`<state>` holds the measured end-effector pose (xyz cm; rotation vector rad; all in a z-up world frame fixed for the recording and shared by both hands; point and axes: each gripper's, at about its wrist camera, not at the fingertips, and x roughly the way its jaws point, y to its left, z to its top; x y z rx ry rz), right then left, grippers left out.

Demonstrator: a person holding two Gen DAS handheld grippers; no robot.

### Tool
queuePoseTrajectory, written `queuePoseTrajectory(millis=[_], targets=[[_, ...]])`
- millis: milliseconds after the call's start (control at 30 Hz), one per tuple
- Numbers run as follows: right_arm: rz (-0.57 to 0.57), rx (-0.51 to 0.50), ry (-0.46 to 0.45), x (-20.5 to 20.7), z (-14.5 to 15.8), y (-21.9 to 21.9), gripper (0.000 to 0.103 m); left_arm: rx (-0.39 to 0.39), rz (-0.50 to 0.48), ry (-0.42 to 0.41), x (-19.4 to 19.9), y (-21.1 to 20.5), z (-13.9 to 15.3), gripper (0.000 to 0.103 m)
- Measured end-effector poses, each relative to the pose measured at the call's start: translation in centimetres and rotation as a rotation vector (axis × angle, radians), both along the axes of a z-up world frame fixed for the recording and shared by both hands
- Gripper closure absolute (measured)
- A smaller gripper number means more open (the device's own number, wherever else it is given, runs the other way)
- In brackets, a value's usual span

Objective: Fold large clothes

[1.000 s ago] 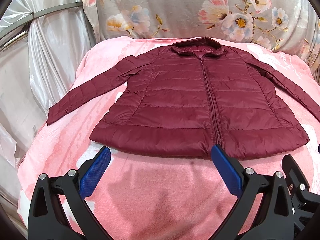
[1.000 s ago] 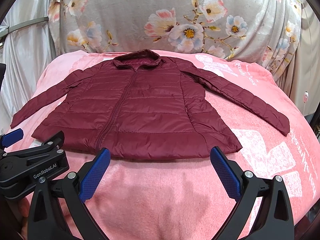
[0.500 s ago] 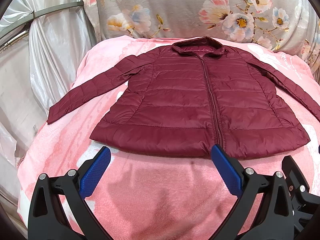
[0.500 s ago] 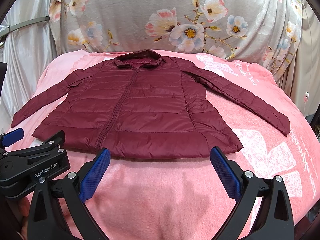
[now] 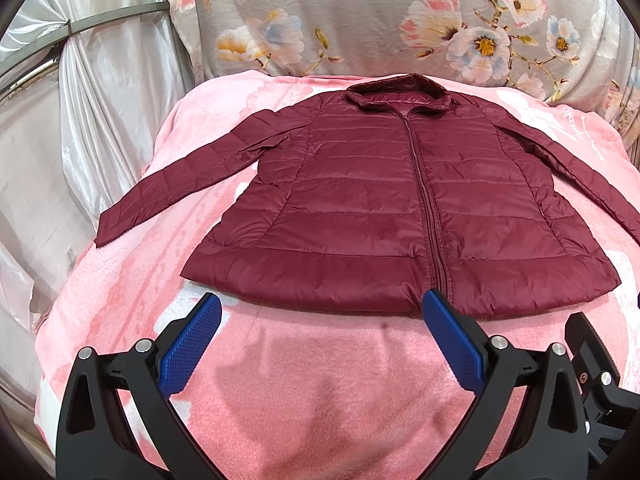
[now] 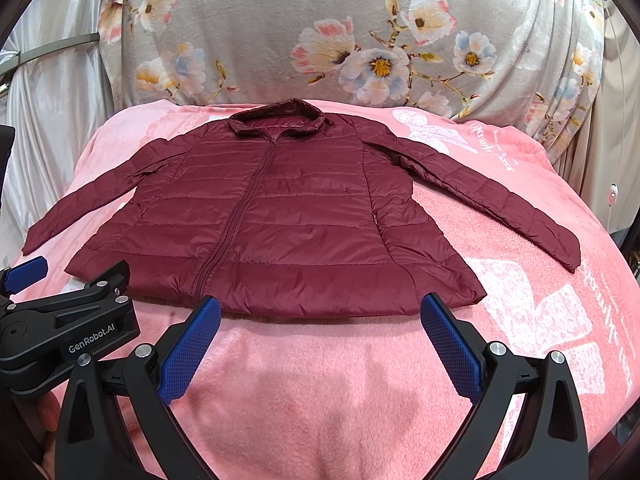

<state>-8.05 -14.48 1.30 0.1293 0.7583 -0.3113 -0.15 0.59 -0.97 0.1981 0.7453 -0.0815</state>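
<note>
Maroon quilted jacket (image 5: 384, 208) lies flat, front up, zipper closed, on a pink blanket (image 5: 304, 392). All places are given relative to the jacket. Collar (image 5: 396, 90) at the far end, next to the grey floral cover (image 5: 360, 12) behind it. Both sleeves spread out to the sides and angled toward the near edge; left sleeve cuff (image 5: 108, 232) reaches the blanket's left part, near the silver curtain (image 5: 100, 120); right sleeve cuff (image 6: 564, 252) lies on the blanket's white print (image 6: 532, 320).

Left tongs (image 5: 320, 340) hover just in front of the hem, blue pads (image 5: 188, 344) spread wide, nothing between them, right pad tip overlapping the bottom of the zipper in the left wrist view. Contact with the fabric cannot be told.

Right tongs (image 6: 320, 340) also just in front of the hem, toward the jacket's right half, spread wide and gripping nothing. Pad tips sit at the hem edge in view; touching or not is unclear.

In the right wrist view the left tongs' black body, marked GenRobot.AI, sits at the hem's left corner, with part of a hand (image 6: 46, 420) below it.
</note>
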Motion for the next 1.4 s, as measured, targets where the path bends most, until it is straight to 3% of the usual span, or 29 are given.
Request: queuePoseTrajectory(millis=[1067, 1233, 1400], targets=[[0.001, 0.013, 0.008, 0.5, -0.6, -0.2, 0.005, -0.015, -0.001, 0.017, 0.6, 0.5, -0.3, 0.005], [-0.044, 0.098, 0.008, 1.3, -1.4, -4.3, 0.005, -0.039, 0.003, 0.057, 2.2, 0.8, -0.7, 0.005], [-0.228, 0.174, 0.000, 1.9, -2.7, -13.7, 0.005, -0.057, 0.031, 0.079, 4.9, 1.3, -1.2, 0.005]])
